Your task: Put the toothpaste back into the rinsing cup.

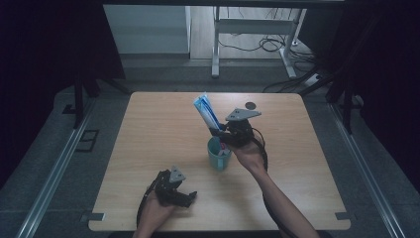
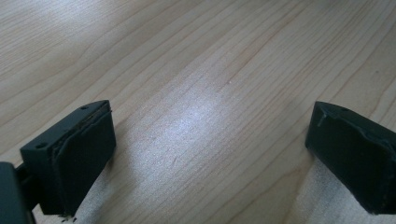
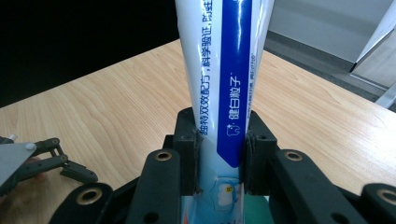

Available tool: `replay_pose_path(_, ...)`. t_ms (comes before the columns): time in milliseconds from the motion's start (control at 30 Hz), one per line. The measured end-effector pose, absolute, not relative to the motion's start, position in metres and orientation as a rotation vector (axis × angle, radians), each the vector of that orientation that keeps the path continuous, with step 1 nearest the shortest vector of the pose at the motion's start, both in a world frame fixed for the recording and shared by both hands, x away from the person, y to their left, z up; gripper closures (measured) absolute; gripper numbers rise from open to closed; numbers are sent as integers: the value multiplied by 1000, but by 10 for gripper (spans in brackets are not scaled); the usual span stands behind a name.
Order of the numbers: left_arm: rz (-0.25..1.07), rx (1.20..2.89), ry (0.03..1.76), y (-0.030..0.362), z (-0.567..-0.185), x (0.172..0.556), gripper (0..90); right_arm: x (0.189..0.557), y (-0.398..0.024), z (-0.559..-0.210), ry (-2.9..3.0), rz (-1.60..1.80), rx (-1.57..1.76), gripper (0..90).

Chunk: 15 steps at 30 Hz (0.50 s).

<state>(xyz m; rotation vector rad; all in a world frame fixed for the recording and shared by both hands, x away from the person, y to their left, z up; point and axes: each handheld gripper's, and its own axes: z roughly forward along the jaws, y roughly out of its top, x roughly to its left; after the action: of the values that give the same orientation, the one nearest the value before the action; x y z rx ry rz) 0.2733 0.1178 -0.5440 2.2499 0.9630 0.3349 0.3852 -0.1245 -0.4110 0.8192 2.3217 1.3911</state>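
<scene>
A white and blue toothpaste tube (image 1: 205, 111) stands tilted above a teal cup (image 1: 218, 154) at mid-table. My right gripper (image 1: 221, 131) is shut on the tube's lower part, just above the cup's rim. In the right gripper view the tube (image 3: 224, 88) rises between the two black pads (image 3: 191, 158), which press on both its sides, and a strip of the teal cup (image 3: 257, 210) peeks out below. Something pink sits inside the cup. My left gripper (image 1: 189, 197) rests near the table's front edge, open with nothing between its jaws; its view has the pads (image 2: 79, 158) wide apart over bare wood.
The wooden table (image 1: 148, 148) has a small dark disc (image 1: 251, 105) near its far edge. Beyond the table are a desk frame (image 1: 218, 44) and loose cables on the floor. My left gripper also appears at the left edge of the right gripper view.
</scene>
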Motion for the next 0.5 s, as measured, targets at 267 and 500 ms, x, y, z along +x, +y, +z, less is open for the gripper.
replay_pose_path(267, 335, 2250, 963, 118, -544, 273, 18, 385, -123, -421, 2329, 1385, 825, 711)
replay_pose_path(500, 333, 2248, 966, 118, -544, 273, 18, 385, -123, -431, 2334, 1379, 835, 709)
